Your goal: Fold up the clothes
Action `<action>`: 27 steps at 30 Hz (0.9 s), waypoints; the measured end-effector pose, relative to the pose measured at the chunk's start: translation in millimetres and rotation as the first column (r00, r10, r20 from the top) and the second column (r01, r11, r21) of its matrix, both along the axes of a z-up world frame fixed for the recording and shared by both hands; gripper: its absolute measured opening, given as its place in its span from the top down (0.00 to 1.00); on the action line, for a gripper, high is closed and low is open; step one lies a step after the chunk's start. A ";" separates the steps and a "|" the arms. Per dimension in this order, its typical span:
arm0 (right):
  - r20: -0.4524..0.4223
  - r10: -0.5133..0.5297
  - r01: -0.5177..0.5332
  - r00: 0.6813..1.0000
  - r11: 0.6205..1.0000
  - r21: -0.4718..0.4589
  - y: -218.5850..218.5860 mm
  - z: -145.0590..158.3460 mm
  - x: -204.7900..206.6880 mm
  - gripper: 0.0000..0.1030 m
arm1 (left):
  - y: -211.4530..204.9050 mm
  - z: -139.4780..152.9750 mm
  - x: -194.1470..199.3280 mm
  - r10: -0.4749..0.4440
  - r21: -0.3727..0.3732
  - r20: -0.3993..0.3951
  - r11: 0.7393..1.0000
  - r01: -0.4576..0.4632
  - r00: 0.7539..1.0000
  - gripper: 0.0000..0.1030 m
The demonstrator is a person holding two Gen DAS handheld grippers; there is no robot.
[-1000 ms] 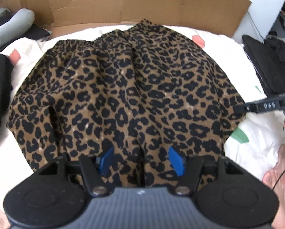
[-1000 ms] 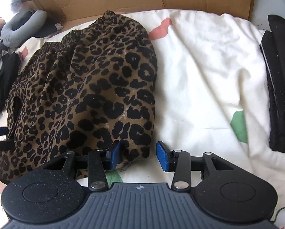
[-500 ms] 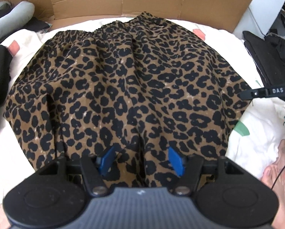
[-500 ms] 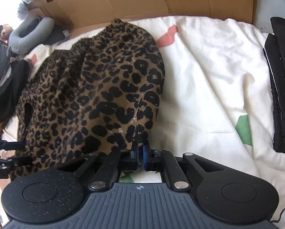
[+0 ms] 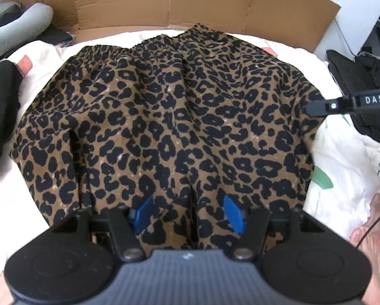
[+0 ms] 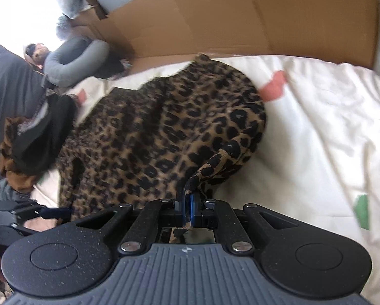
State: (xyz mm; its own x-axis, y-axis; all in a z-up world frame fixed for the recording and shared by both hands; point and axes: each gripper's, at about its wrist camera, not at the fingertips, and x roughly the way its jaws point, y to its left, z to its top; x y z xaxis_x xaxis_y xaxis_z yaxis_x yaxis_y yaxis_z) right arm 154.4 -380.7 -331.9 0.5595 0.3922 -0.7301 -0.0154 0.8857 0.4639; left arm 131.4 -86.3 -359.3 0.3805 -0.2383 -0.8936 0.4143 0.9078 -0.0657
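Now right gripper (image 6: pixel 187 203) jaws pinching raised skirt (image 6: pixel 164 137) corner.

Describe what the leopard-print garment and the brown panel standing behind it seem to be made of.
Leopard-print garment: apparently thin, matte woven fabric; it drapes in soft folds, has a gathered elastic waistband, and a corner lifts limply where the right tongs pinch it. Brown panel: corrugated cardboard, probably; flat, dull, with straight crease lines and a ragged cut edge.

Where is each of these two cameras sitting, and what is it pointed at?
Left wrist: on the left gripper, looking down on the leopard-print garment; its jaws stand open.
Right wrist: on the right gripper, jaws shut on the garment's corner; a hand shows at lower left.
Shared: the garment, the white quilt, the cardboard.
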 end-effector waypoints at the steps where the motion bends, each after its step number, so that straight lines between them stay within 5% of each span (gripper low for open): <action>1: 0.004 0.010 -0.010 1.000 1.000 0.008 5.0 -1.3 1.8 0.99 | 0.6 0.5 0.2 0.004 -0.001 0.001 1.000 -0.004 1.000 0.37; 13: 0.068 0.117 -0.117 0.991 0.993 -0.003 52.8 -14.4 26.3 0.94 | 5.4 5.0 4.9 0.034 0.002 0.003 0.999 -0.034 0.999 0.37; 20: 0.043 0.137 -0.138 0.990 0.990 0.030 63.3 -37.1 34.2 0.62 | 11.4 3.8 7.8 0.045 0.009 0.003 0.999 -0.045 0.999 0.37; 27: 0.029 0.165 -0.165 0.986 0.986 -0.004 61.7 -31.4 19.7 0.60 | 16.7 1.6 9.9 0.053 0.010 -0.002 0.999 -0.053 0.999 0.37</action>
